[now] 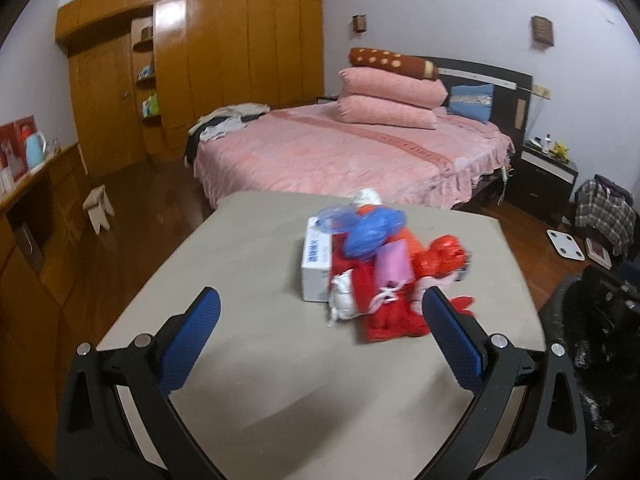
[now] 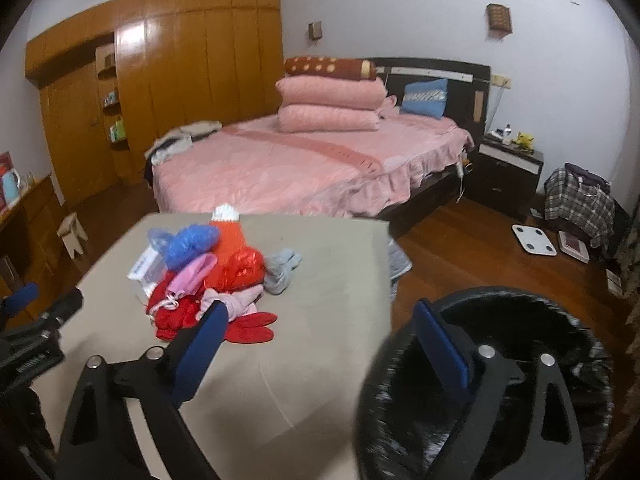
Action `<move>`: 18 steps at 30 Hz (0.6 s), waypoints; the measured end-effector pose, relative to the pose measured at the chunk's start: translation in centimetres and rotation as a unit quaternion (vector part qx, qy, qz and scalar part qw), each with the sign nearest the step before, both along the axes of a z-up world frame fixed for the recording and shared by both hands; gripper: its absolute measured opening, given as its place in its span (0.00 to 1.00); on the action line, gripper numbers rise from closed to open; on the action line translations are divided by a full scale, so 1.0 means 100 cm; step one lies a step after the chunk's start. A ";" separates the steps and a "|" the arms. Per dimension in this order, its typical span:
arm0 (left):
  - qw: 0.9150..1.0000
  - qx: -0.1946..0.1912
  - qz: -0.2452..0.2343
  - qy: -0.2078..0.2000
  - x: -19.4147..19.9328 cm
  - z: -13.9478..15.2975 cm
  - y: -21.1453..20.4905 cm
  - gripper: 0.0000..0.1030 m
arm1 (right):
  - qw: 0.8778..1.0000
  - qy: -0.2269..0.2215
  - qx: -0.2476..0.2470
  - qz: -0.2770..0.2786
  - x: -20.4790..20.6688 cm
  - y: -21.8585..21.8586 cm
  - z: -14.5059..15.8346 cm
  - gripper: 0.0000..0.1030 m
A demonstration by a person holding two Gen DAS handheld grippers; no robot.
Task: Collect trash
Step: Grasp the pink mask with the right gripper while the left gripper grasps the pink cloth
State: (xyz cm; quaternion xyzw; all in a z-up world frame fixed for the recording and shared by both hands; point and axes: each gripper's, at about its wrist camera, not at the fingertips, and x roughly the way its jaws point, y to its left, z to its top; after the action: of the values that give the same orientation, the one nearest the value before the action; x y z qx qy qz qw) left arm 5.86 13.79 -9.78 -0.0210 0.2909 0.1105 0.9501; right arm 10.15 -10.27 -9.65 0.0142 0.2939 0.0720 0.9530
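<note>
- Left gripper (image 1: 320,312): jaws stood wide apart, blue pads facing each other, nothing between them; held above the near part of the table, short of the pile.
- Right gripper (image 2: 316,320): jaws wide apart and empty; the left finger lay over the table edge, the right finger over the mouth of the bin.
- Table (image 1: 240,260): beige top, foot of the bed just behind it.
- Trash pile (image 1: 368,268): heaped on the far middle of the table; a white box (image 1: 316,268) at its left side, a crumpled blue plastic bag (image 1: 368,232) on top, a shiny red bag (image 1: 444,256) at the right, red cloth items (image 1: 384,316) at the near edge, a grey item (image 2: 280,268) just beside the red bag.
- Bin (image 2: 560,320): round, lined with a black bag, standing on the floor at the table's right side.
- Bed (image 1: 340,152): pink cover, stacked pink pillows.
- Wardrobe (image 1: 220,48): wooden, along the far wall.
</note>
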 end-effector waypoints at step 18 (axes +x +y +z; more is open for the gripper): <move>0.998 0.001 -0.007 0.065 0.044 -0.062 0.030 0.89 | 0.996 0.070 -0.027 0.042 0.071 0.061 -0.073 0.71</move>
State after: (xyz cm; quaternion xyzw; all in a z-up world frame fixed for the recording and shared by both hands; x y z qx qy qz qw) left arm 10.24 16.78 -15.96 -0.0107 0.3524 0.1051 0.9299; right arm 17.27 -4.16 -16.90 -0.0189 0.3619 0.1029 0.9263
